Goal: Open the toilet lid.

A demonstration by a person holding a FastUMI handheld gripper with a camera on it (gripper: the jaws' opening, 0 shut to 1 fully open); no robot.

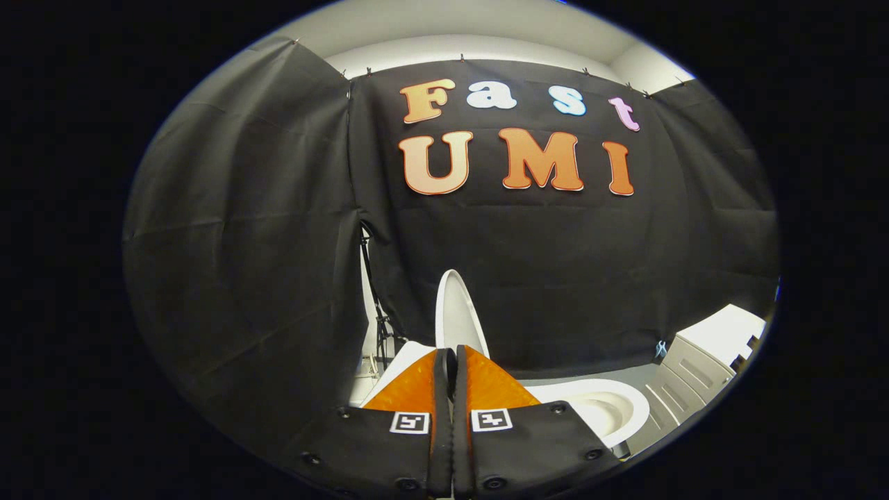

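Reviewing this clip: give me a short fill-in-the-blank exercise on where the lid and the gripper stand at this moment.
1. The toilet lid stands ____, just beyond the fingertips.
2. The gripper has its fingers ____, with no gap between them.
3. Beside the fingers, with the lid up, the toilet bowl lies ____.
4. Beyond the bowl, against the cloth wall, stands a white ____.

Missing words: upright; shut; open; cabinet

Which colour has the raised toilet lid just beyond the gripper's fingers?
The toilet lid is plain white, standing upright beyond the closed gripper; the gripper view shows it.
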